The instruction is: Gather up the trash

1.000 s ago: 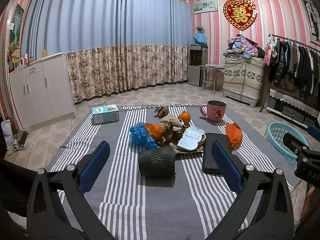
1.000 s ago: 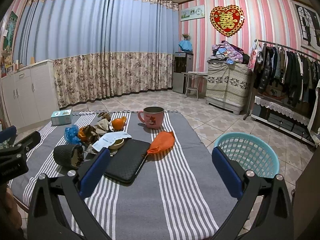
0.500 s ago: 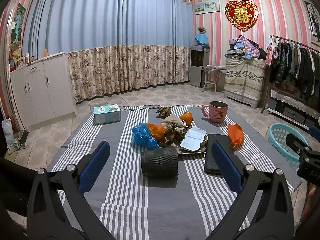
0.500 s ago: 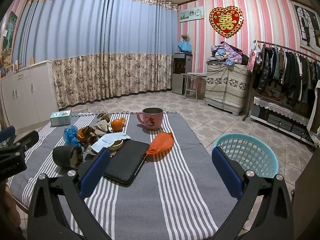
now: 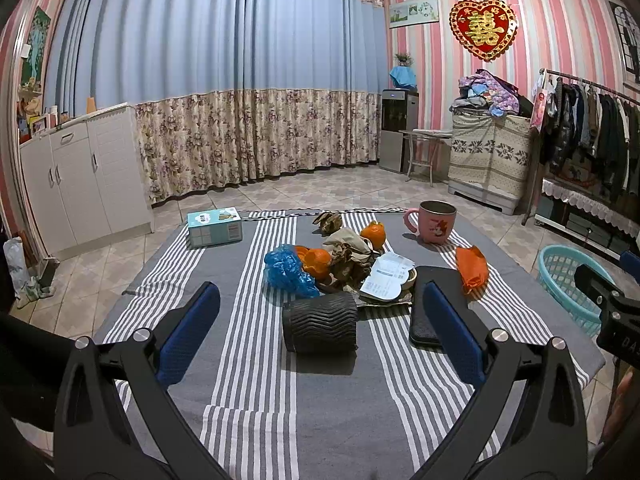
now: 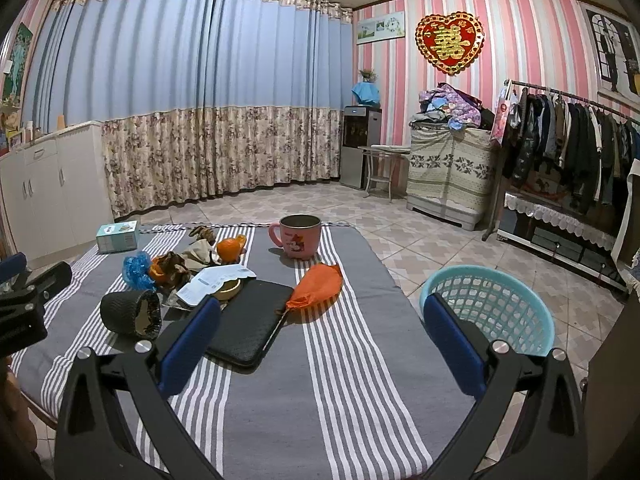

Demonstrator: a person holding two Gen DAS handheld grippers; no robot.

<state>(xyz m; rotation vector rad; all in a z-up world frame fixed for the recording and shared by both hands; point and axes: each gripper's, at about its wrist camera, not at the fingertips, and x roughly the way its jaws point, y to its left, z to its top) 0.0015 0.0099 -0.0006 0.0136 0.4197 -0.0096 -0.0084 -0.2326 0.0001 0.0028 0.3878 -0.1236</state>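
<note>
A pile of trash lies mid-table: a blue plastic bag (image 5: 287, 269), orange peels (image 5: 317, 260), crumpled brown paper (image 5: 349, 249), a white receipt (image 5: 387, 276). An orange wrapper (image 5: 472, 268) lies to the right; it also shows in the right wrist view (image 6: 318, 286). A black ribbed cup (image 5: 320, 323) lies on its side just ahead of my left gripper (image 5: 320, 332), which is open and empty. My right gripper (image 6: 320, 336) is open and empty above the table's near right part. A teal basket (image 6: 490, 306) stands on the floor beside the table.
A pink mug (image 5: 434, 222), a tissue box (image 5: 215, 227) and a black wallet (image 6: 250, 326) are on the striped tablecloth (image 5: 256, 376). White cabinets (image 5: 80, 176) stand left, a clothes rack (image 6: 572, 148) right.
Both grippers have drawn back and risen slightly; the table objects look a little farther and lower. Nothing was grasped or moved.
</note>
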